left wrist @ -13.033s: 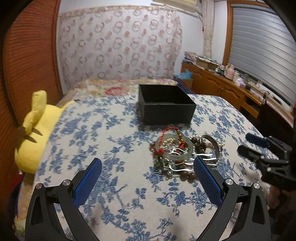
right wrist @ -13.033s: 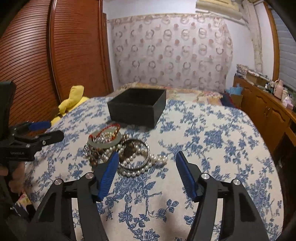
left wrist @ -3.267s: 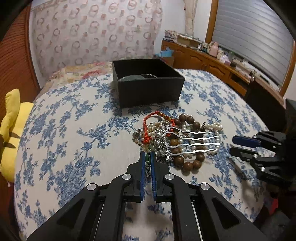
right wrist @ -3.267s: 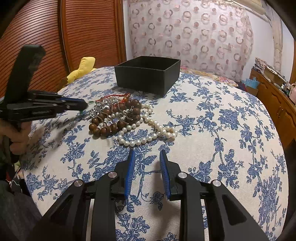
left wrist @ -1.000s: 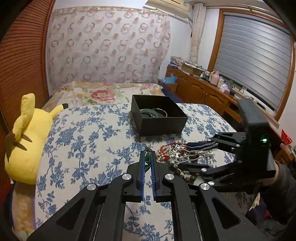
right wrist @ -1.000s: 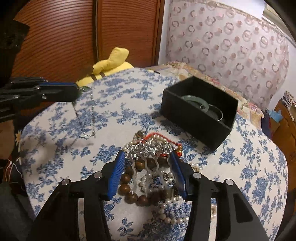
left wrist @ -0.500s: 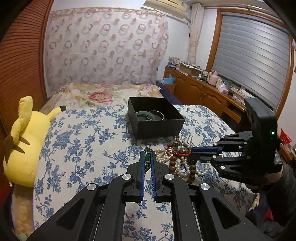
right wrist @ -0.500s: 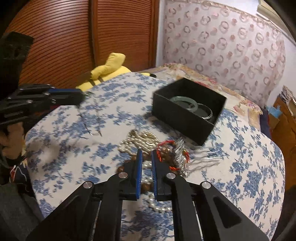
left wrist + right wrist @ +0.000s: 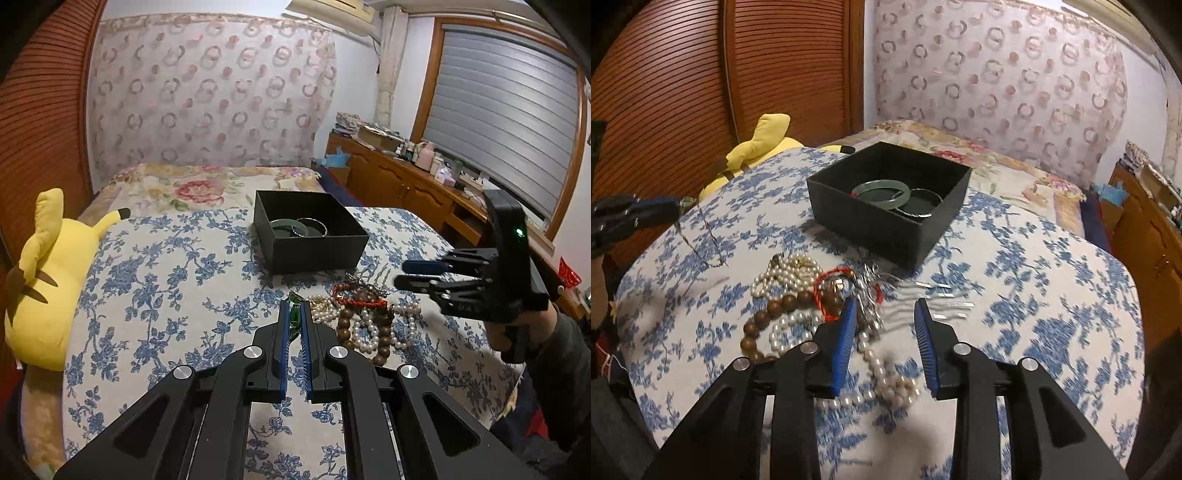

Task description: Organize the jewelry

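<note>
A thin chain (image 9: 701, 236) hanging from the left gripper's tip down to the bedspread is shown only in the right wrist view; in the left wrist view just a green pendant (image 9: 294, 317) is seen, pinched between the blue pads of the left gripper (image 9: 294, 323), whose jaws are pressed together on it. The right hand (image 9: 517, 328) and the lit green lamp on its tool are visible only from the left side. A black box (image 9: 886, 218) is seen in both views, but its contents — a jade bangle (image 9: 881, 189) and a metal bangle (image 9: 919, 205) lying side by side — are shown more fully from the right. Half a second ago the right gripper (image 9: 884, 321) was clamped over the silver hairpin (image 9: 923, 299); its jaws are now parted and nothing is held, the hairpin lying blurred on the floral bedspread (image 9: 1034, 295) just ahead of the tips. The left gripper's hold is unchanged. The jewelry pile — pearl strands (image 9: 786, 271), wooden beads (image 9: 772, 314), a red cord bracelet (image 9: 827, 291) — is spread near the box's front wall. The right gripper is held low over the pile, pointed toward the box; the left is raised above the bed. A yellow plush toy (image 9: 40, 280) is lying at the bed's left edge.
</note>
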Motion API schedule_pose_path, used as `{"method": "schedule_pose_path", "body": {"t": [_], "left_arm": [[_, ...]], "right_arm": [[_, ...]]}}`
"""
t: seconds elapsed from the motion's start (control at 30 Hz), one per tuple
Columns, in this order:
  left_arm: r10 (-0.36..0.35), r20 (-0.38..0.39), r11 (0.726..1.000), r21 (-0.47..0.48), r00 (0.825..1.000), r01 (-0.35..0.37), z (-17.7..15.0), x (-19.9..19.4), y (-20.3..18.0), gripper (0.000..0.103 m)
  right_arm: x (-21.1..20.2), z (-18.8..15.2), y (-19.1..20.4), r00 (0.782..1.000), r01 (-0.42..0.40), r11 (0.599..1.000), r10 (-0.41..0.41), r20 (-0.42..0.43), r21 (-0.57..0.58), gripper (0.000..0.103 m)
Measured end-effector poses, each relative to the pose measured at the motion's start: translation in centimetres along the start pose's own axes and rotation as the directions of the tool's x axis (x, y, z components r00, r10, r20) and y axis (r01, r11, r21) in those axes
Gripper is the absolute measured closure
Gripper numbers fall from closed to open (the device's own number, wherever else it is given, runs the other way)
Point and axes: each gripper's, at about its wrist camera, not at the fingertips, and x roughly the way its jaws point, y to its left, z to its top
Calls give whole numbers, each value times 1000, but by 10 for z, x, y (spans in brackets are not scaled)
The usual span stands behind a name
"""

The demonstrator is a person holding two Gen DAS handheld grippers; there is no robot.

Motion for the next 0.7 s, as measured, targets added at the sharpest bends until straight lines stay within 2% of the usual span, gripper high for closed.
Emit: {"method": "schedule_pose_path", "body": {"t": [0.1,0.17,0.3,0.33,0.4,0.5,0.7], "left_arm": [[-1,-3,1000,2,1000,1,0,2,-2,98],[-1,-3,1000,3,1000,1,0,2,-2,98],[-3,-1,1000,4,1000,3,0,2,-4,98],[-3,-1,1000,4,1000,3,1,2,-3,98],[-4,0,1000,6,1000,4,1,3,-4,98],[-7,1,1000,5,1000,7,2,3,-3,98],[-8,3,1000,11,1000,8,5,3,-5,98]], "right_arm": [[15,9,13,999,-10,999,9,-30,-33,68],[28,12,20,998,9,998,-12,-57,-54,68],[39,14,19,995,34,999,-37,-87,-41,69],[40,15,17,995,37,999,-40,-96,-36,81],[37,15,15,995,25,999,-28,-95,-33,87],[30,13,15,995,47,997,-53,-89,-64,89],[-5,17,5,999,42,998,-43,-11,-50,94]]}}
